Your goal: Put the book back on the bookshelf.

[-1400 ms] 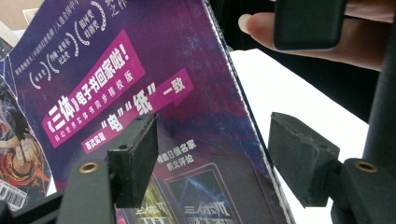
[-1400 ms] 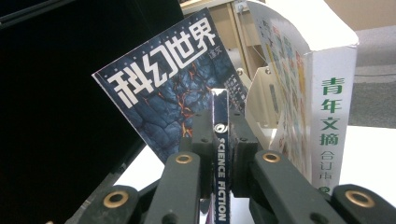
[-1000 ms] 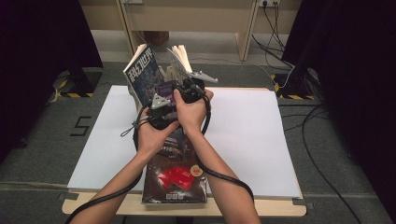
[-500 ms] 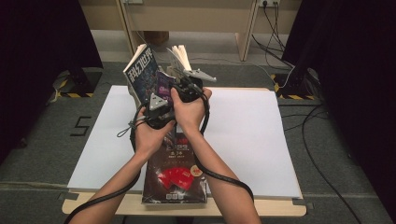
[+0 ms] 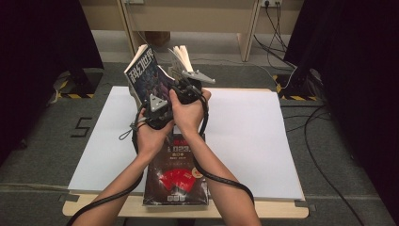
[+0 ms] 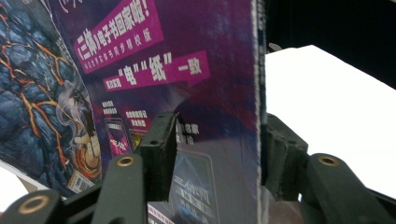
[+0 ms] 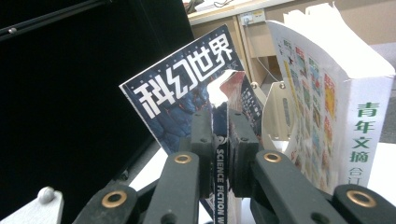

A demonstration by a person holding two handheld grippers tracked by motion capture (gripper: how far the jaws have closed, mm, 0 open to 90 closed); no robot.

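Nearest, flat on the white table [image 5: 263, 141]: a glossy dark magazine [image 5: 176, 181] with red shapes on its cover, overhanging the pale wooden front edge. Above it, two bare forearms trailing black cables. Left gripper [image 5: 157, 110], black and blocky under a grey three-cornered plate, jaws part-spread and just now widening slightly after a sharp closing, straddling the lower edge of the science-fiction magazine [image 5: 143, 77]; in the left gripper view [image 6: 217, 154], one jaw lying against the shiny purple back cover, the other behind the edge, contact there unclear. Right gripper [image 7: 219, 149], jaws pressed together, pinching the thin spine of the same magazine, held upright and tilted above the table's far half. Just beyond, a thick white paperback [image 7: 341, 93], pages fanned and ragged-topped, standing in a pale holder [image 7: 275, 112].
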